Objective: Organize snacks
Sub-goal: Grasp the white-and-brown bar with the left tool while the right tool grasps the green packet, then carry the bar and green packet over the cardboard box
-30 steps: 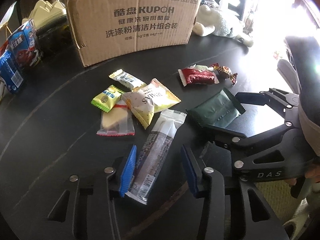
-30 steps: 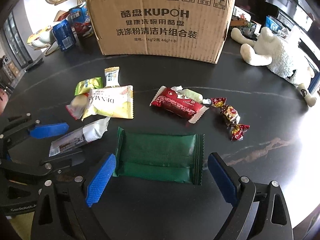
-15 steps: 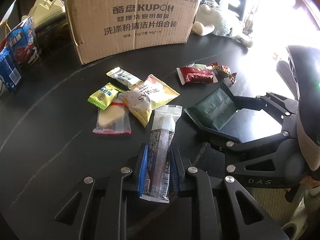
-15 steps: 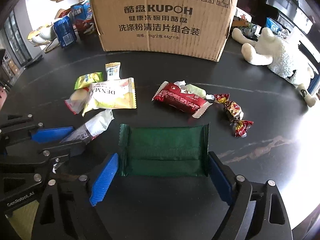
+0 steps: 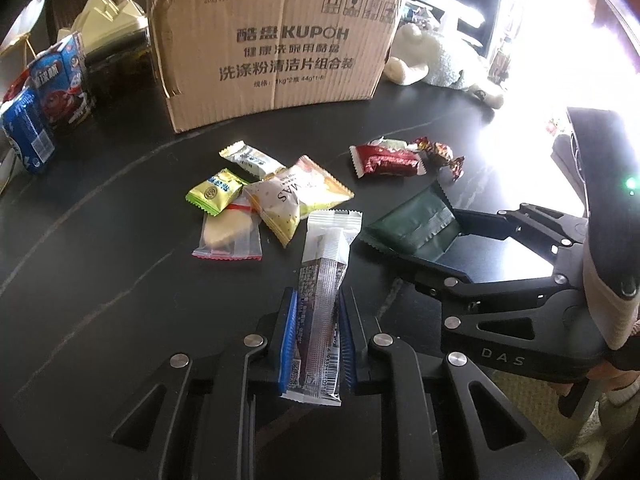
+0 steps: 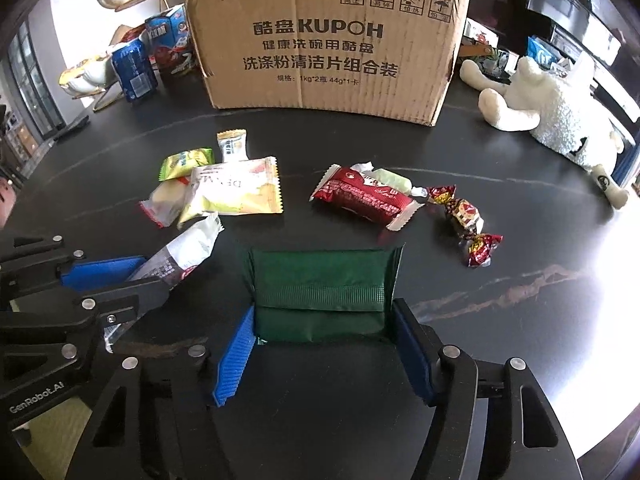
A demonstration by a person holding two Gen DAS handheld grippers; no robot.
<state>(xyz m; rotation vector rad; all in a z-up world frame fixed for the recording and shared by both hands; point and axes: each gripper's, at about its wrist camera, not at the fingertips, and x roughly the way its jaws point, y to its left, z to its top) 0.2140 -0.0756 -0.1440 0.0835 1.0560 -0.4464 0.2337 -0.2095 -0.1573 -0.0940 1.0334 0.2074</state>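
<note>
My left gripper [image 5: 316, 336] is shut on a long clear-and-white snack bar [image 5: 324, 292], lifted off the black table; it also shows in the right wrist view [image 6: 180, 256]. My right gripper [image 6: 324, 344] is shut on a dark green snack packet [image 6: 320, 292], tilted up; it shows in the left wrist view [image 5: 416, 224]. Loose snacks lie ahead: a yellow-white packet [image 6: 236, 188], a lime packet [image 6: 184, 162], a clear-wrapped cake [image 6: 166, 204], a small white packet [image 6: 232, 144], a red packet [image 6: 364, 200] and twisted red candies [image 6: 466, 224].
A large open cardboard box [image 6: 328, 40] stands at the back of the table. Blue snack cartons [image 6: 134, 66] stand to its left, a white plush toy [image 6: 556, 112] lies to its right. The table edge [image 6: 592, 420] curves near on the right.
My left gripper closed on the snack bar and lifted it. My right gripper closed on the green packet and tilted it up off the table.
</note>
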